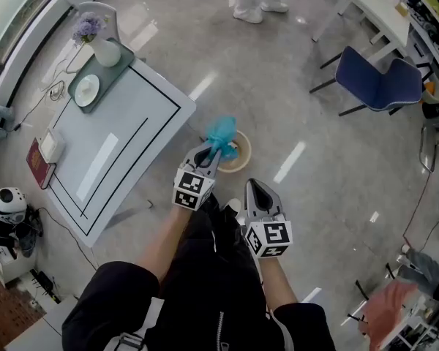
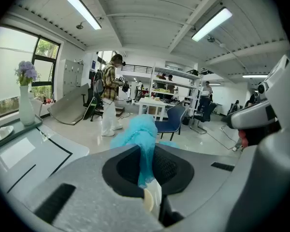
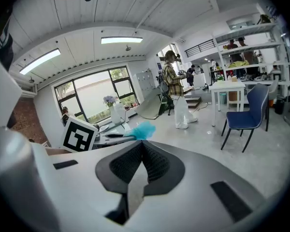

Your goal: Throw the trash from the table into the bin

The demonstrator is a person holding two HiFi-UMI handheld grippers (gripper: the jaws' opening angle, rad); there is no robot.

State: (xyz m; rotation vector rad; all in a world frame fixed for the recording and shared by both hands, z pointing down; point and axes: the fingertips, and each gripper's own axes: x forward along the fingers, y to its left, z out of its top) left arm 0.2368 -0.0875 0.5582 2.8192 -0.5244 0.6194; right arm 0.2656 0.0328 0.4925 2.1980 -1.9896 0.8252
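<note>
**Figure. Carrying the trash to the bin (head view and both gripper views).**

The left hand-held gripper has its jaws pinched together on a crumpled wad of teal trash. The thin lower end of the wad is caught between the pads and the loose bulk puffs out beyond the tips. In the head view the wad appears over the near rim of the bin, a round tan tub standing on the floor. The right hand-held gripper sits on the person's side of the bin, with its jaws fully together and nothing between them. The surface the trash belongs to lies left of the bin.

*Doing the step well.* The wad looks light and likely to drift, and it seems to overhang the rim rather than the centre. Judged from these views, the sound course is to bring the tips over the middle of the bin's mouth and lower them close to it. The jaws should then part fully so that the pinched tail frees itself. The idle gripper is best kept on the person's side of the bin, out of the drop path.

*Markings.* The marker cube on each gripper carries black-and-white square patterns only, no lettering. A red book at the edge of the surface farthest from the bin shows a cover mark too small to read. No brand or label is legible elsewhere.
</note>
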